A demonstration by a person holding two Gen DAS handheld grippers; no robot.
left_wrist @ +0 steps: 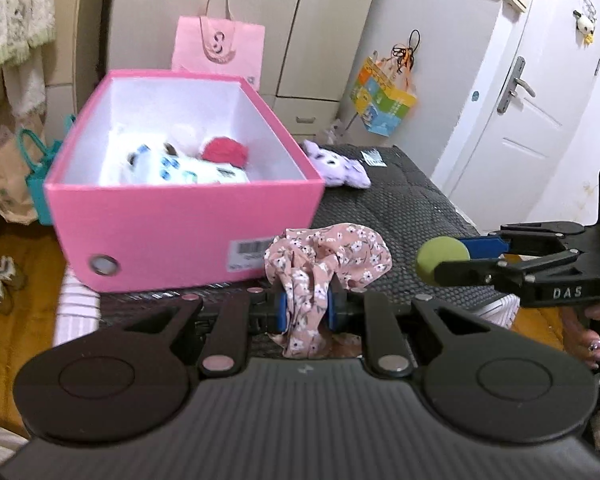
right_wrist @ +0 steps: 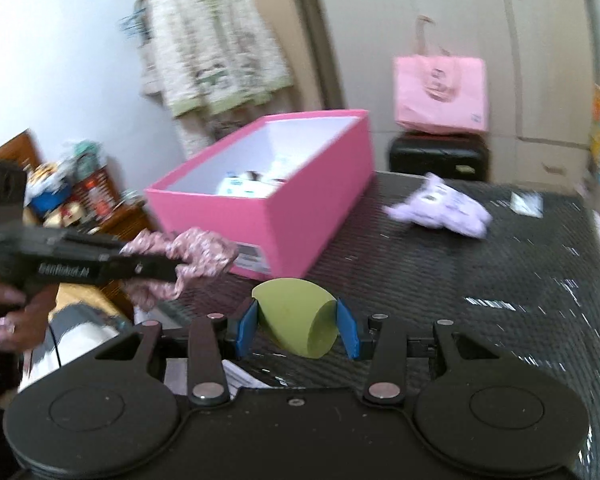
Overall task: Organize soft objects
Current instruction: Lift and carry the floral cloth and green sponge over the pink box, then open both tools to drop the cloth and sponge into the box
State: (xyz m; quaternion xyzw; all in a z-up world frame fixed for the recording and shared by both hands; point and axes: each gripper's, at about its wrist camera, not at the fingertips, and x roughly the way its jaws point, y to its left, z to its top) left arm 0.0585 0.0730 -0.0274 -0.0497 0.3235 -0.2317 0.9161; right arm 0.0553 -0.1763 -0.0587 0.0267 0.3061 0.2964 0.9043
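- Left gripper (left_wrist: 306, 307) is clamping tight on a pink floral scrunchie (left_wrist: 328, 256); cloth is bunching above the blue pads and hanging below them.
- Scrunchie is sitting just in front of the pink box (left_wrist: 180, 216), near its barcode corner; touching or not, can't tell.
- Right gripper (right_wrist: 298, 328) is squeezing a green sponge (right_wrist: 296, 320) w/ jaws partly apart, pads pressing both sides.
- Sponge is hanging over the dark mat (right_wrist: 480, 280), to the right of the scrunchie.
- Box is standing open on the mat, holding a white stuffed toy (left_wrist: 172, 168) and a red pom-pom (left_wrist: 225, 151).
- Purple plush (left_wrist: 336, 166) is lying on the mat just beside the box's right wall.
- Pink paper bag (left_wrist: 220, 50) is standing behind the box.
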